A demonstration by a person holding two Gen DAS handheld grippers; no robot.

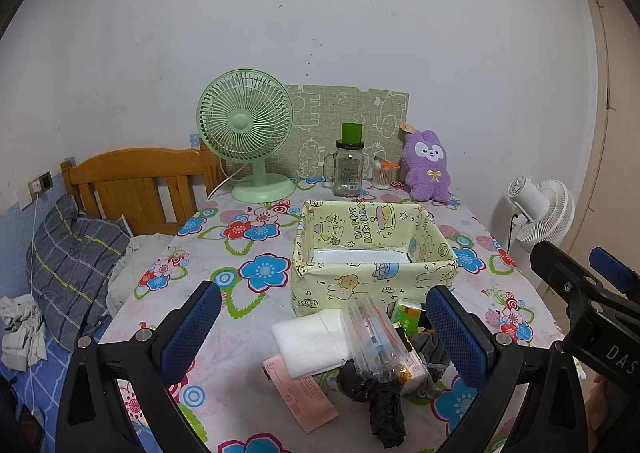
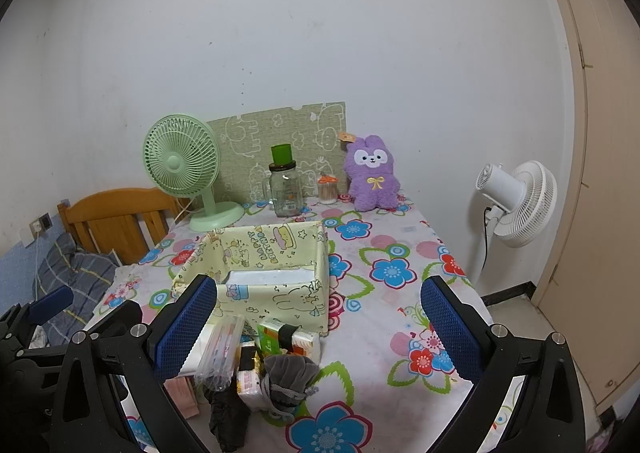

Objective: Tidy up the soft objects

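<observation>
Both grippers spread wide, holding nothing: left gripper (image 1: 320,327), right gripper (image 2: 320,327) | soft pile (image 1: 360,353) on flowered table (image 1: 224,253), just before yellow fabric box (image 1: 372,249) | purple plush (image 1: 427,165) by wall

Each camera sits just behind its own blue-padded gripper fingers and looks forward and slightly down across the flower-printed tablecloth (image 1: 248,249) toward the white back wall. The left wrist view has the pale-yellow cartoon-printed fabric box (image 1: 372,249) straight ahead between its fingers. The right wrist view stands further right, so the same box (image 2: 276,277) lies ahead-left, and both share the mint-green desk fan (image 1: 246,125) (image 2: 182,157) and purple plush rabbit (image 1: 426,169) (image 2: 372,177).
</observation>
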